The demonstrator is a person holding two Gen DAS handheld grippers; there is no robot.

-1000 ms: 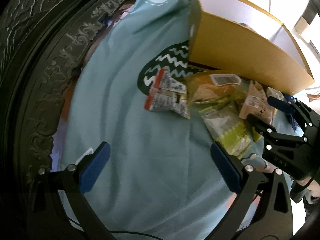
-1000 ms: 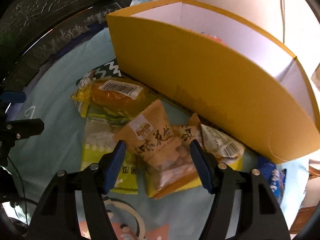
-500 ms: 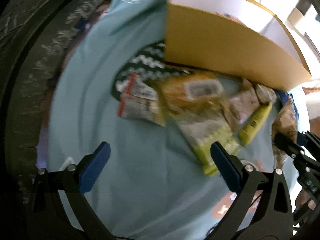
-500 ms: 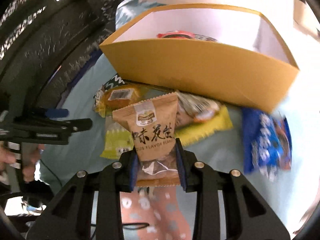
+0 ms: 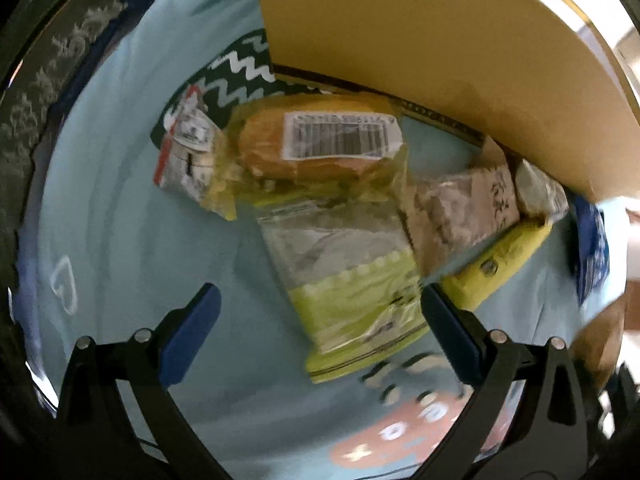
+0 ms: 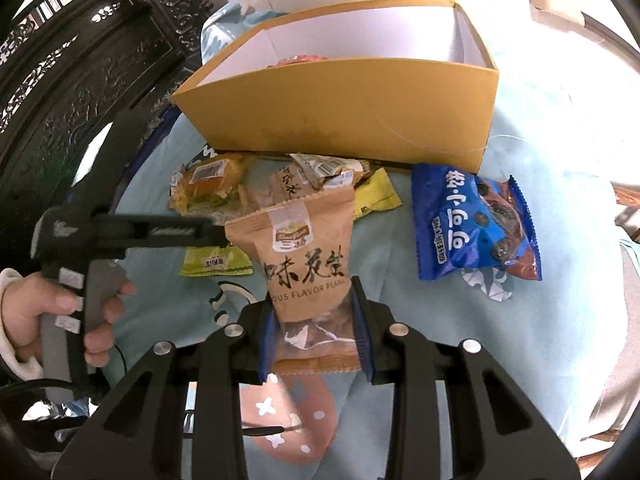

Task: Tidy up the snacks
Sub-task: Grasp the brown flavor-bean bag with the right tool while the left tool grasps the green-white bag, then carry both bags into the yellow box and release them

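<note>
Left gripper (image 5: 320, 332): wide open, empty, over the green packet (image 5: 352, 300) on the blue cloth (image 5: 132, 216). Farther left on cloth: red-edged sachet (image 5: 184, 152), overlapped by bun packet (image 5: 320, 148). Right of green packet: tan packet (image 5: 468, 208) atop yellow packet (image 5: 500, 264), both against yellow box (image 6: 352, 108). Right gripper (image 6: 316, 340): clamped on lower end of peanut bag (image 6: 308, 264), upright, lifted off the cloth before the box. Far right: blue cookie bag (image 6: 476, 224), flat on cloth near box corner. At left of right view: hand (image 6: 60, 312) on left gripper's handle.
</note>
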